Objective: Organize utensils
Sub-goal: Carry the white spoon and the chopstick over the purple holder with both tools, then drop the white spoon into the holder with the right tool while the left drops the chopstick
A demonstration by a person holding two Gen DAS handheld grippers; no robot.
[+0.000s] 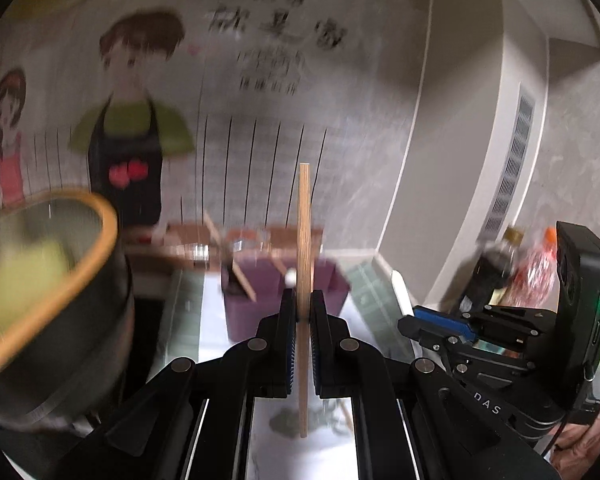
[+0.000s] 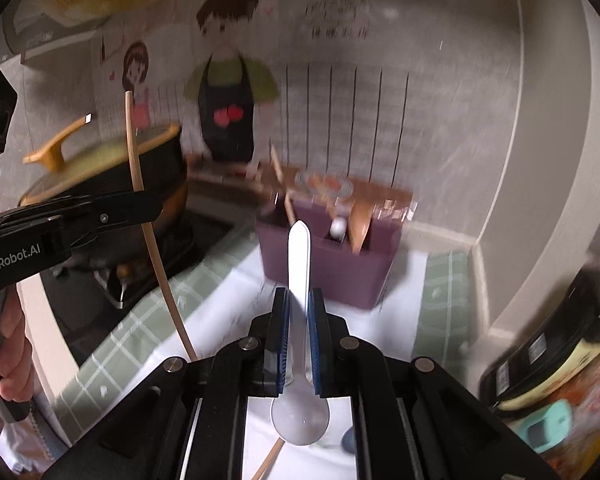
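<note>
My left gripper (image 1: 303, 304) is shut on a wooden chopstick (image 1: 304, 240) that stands upright between its pads. It also shows at the left of the right wrist view (image 2: 140, 208), with the chopstick (image 2: 134, 148) slanting through it. My right gripper (image 2: 299, 304) is shut on a clear plastic spoon (image 2: 299, 256), handle pointing forward, bowl (image 2: 300, 420) near the camera. A purple utensil holder (image 1: 260, 300) (image 2: 332, 264) stands ahead on the counter with wooden utensils and a white-tipped one in it. Both grippers are above the counter, short of the holder.
A black pot with a yellow rim and lid (image 2: 112, 168) sits on the stove at left (image 1: 40, 280). Bottles and packets (image 1: 512, 272) stand at right. A dark tub (image 2: 556, 344) lies at right. Another chopstick (image 2: 268, 460) lies on the white counter.
</note>
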